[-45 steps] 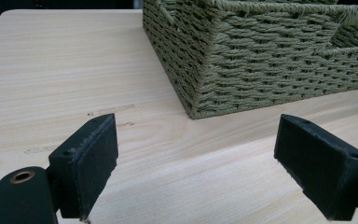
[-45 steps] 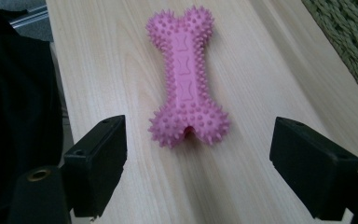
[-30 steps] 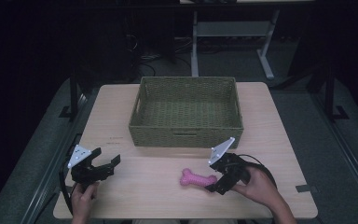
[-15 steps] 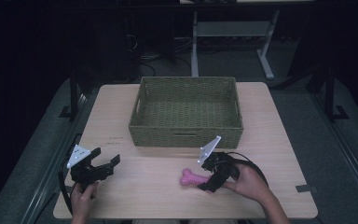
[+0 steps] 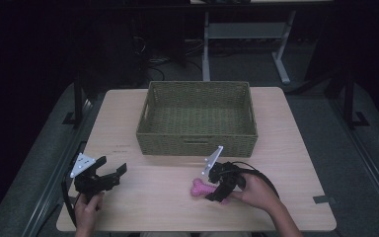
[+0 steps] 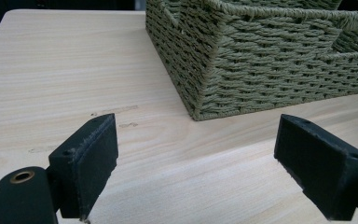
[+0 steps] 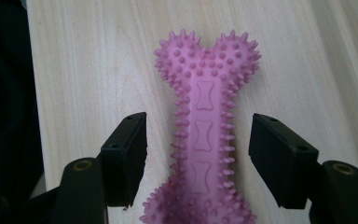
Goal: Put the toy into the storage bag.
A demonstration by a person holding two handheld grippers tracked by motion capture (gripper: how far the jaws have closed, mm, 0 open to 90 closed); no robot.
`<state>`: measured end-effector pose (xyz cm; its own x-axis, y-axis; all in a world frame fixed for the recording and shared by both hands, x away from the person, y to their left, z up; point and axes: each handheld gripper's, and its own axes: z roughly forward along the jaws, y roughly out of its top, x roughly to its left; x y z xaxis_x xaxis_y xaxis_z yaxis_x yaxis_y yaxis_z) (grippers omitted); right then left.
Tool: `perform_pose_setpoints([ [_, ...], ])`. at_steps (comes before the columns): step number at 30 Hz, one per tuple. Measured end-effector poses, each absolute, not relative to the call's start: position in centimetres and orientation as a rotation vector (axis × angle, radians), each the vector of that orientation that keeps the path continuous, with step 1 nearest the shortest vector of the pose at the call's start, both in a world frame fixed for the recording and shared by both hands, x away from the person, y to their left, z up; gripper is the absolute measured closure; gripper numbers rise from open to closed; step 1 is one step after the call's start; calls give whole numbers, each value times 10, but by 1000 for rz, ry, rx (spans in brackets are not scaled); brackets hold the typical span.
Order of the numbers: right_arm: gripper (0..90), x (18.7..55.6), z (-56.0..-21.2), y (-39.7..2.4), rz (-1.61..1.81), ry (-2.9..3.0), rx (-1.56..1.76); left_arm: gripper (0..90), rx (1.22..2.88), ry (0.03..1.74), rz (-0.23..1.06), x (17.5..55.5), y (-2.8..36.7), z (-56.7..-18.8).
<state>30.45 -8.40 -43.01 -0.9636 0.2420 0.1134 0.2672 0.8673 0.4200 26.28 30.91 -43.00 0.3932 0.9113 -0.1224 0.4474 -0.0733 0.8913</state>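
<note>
High view, woven basket [image 5: 196, 140] holding nothing, right tool [image 5: 216, 190] closing around pink bone [image 5: 201, 188], ungripped.

Left gripper [image 5: 112, 174]: near-left of basket [image 5: 197, 118], jaws wide apart, nothing between.
Right gripper [image 5: 212, 190]: near side of basket, jaws just closing, pads short of contact.
Right hand [image 5: 256, 191]: grips gripper body.

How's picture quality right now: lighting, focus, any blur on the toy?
High view: dim, surroundings nearly black, table lit evenly, no glare. Right gripper view: bright, pink bone sharp at its far end, soft at the near end by the jaws. Left gripper view: basket weave crisp, near pads slightly soft.
</note>
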Motion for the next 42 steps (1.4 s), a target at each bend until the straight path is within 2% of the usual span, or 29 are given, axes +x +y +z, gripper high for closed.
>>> perform_pose_setpoints([
  [24,551,303,-436,-71,-525,-3070,-327,130,1687,1208,605,262,310,-430],
  [35,580,307,-432,-70,-531,-3021,-285,130,1682,1211,605,262,311,-430],
  [42,580,316,-417,-77,-578,-2989,-280,130,1679,1212,604,263,310,-430],
])
